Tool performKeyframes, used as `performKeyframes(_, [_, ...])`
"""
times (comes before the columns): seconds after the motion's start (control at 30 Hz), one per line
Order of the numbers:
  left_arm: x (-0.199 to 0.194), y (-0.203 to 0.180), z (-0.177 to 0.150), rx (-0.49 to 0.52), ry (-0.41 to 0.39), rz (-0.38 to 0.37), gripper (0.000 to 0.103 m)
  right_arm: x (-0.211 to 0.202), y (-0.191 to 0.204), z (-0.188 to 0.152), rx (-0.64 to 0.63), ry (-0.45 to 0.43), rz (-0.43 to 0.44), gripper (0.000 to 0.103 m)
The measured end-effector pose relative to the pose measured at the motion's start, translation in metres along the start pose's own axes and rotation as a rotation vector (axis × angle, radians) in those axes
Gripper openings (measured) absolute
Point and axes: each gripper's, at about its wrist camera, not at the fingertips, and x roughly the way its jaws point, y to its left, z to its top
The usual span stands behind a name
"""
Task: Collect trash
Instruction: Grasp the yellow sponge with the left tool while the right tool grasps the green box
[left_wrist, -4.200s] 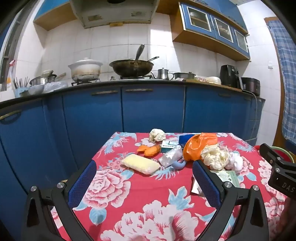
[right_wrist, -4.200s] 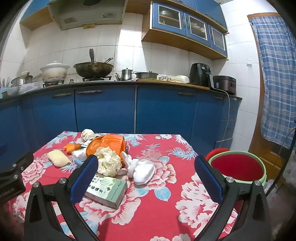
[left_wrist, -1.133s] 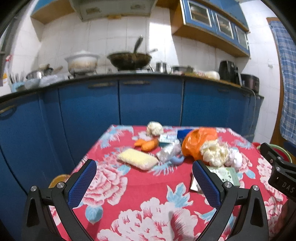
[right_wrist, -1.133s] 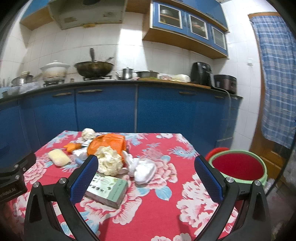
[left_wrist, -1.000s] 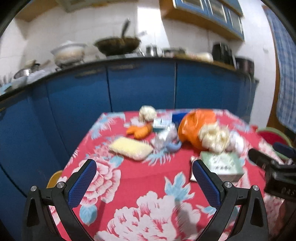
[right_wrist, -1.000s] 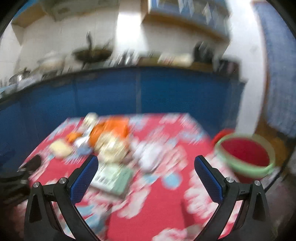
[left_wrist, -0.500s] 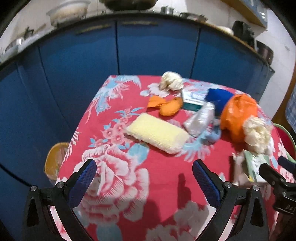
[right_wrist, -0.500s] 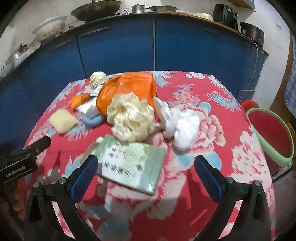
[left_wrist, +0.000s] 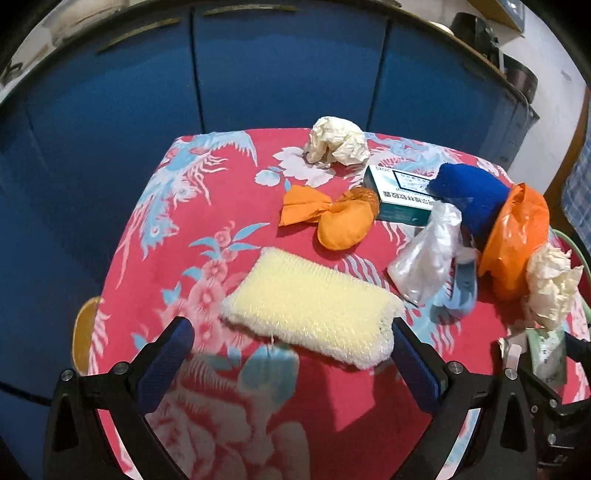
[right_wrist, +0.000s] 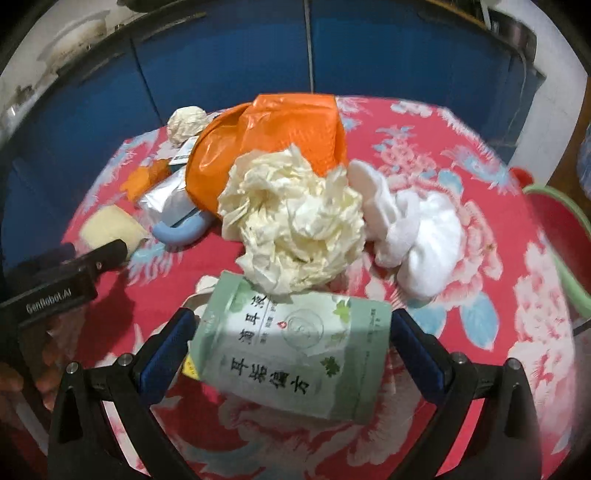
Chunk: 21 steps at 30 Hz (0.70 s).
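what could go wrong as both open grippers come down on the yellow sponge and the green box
1. The pale green cardboard box spans nearly the whole gap of the open right gripper, so a finger could land on it and shove it instead of gripping.
2. The crumpled cream paper wad overlaps the box's far edge and may get dragged along.
3. The soft yellow mesh sponge lies angled between the left gripper fingers, so closing might twist or squash it.
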Motion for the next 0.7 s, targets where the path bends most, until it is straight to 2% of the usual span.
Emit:
performKeyframes(0.17, [0.002, -0.005, 0.002, 0.037, -0.016, -0.052, 0.100, 0.000, 0.005, 0.000, -0.035, 0.008, -0.025, 0.096])
performKeyframes(0.23, [-0.001, -0.005, 0.002, 0.035, -0.039, -0.051, 0.082, -0.001, 0.004, 0.000, -0.033, 0.003, -0.019, 0.095])
performKeyframes(0.33, [-0.003, -0.004, 0.003, 0.030, -0.034, -0.083, 0.076, -0.003, 0.003, -0.001, -0.037, 0.004, -0.009, 0.095])
performKeyframes(0.47, [-0.012, -0.006, 0.002, 0.038, -0.038, -0.093, 0.074, -0.010, -0.001, -0.002, -0.031, -0.001, 0.013, 0.095])
performKeyframes(0.7, [-0.046, -0.017, -0.001, 0.055, -0.087, -0.092, 0.074, -0.035, -0.005, -0.005, -0.026, -0.061, 0.032, 0.095])
